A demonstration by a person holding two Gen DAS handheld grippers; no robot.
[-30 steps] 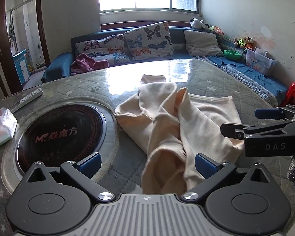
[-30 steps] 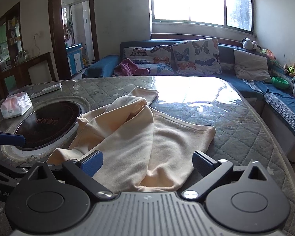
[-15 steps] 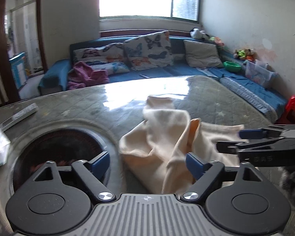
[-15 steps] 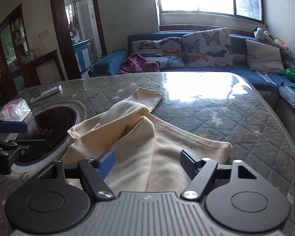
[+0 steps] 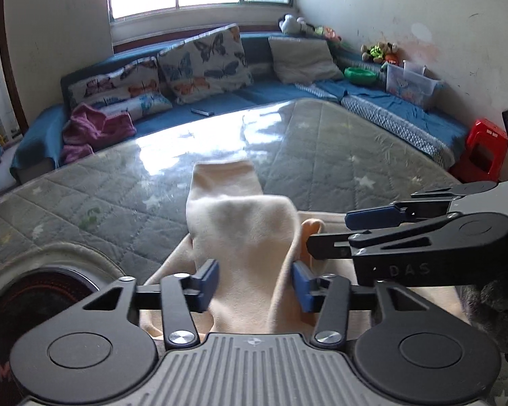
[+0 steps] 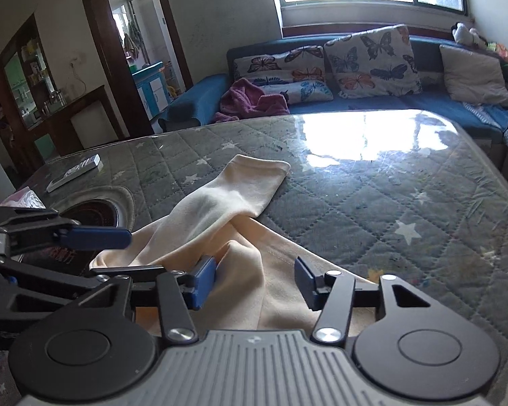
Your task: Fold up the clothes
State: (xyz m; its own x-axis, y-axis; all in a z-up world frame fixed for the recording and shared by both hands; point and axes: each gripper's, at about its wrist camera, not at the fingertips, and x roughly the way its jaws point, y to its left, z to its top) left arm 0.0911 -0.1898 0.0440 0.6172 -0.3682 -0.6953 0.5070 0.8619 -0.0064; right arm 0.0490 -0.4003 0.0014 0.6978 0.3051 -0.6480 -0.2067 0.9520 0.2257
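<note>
A cream-coloured garment [image 5: 240,226] lies bunched on the quilted table [image 5: 338,155], one leg or sleeve stretched away toward the window [image 6: 244,186]. My left gripper [image 5: 255,282] is open with a raised fold of the garment between its blue pads. My right gripper [image 6: 255,282] is open too, low over the garment's near part, with a fold [image 6: 244,264] touching its left pad. Each gripper shows in the other's view: the right one [image 5: 406,233] at the right, the left one [image 6: 67,237] at the left.
A round black induction hob [image 6: 84,216] sits in the table at the left, with a remote control [image 6: 74,172] and a tissue pack [image 6: 23,199] beyond it. A blue sofa with butterfly cushions [image 5: 203,61] runs behind the table. A red stool [image 5: 481,149] stands at the right.
Both grippers have moved forward and down into the garment. Their jaws have narrowed but stay open. The garment's fold now stands between the left pads.
</note>
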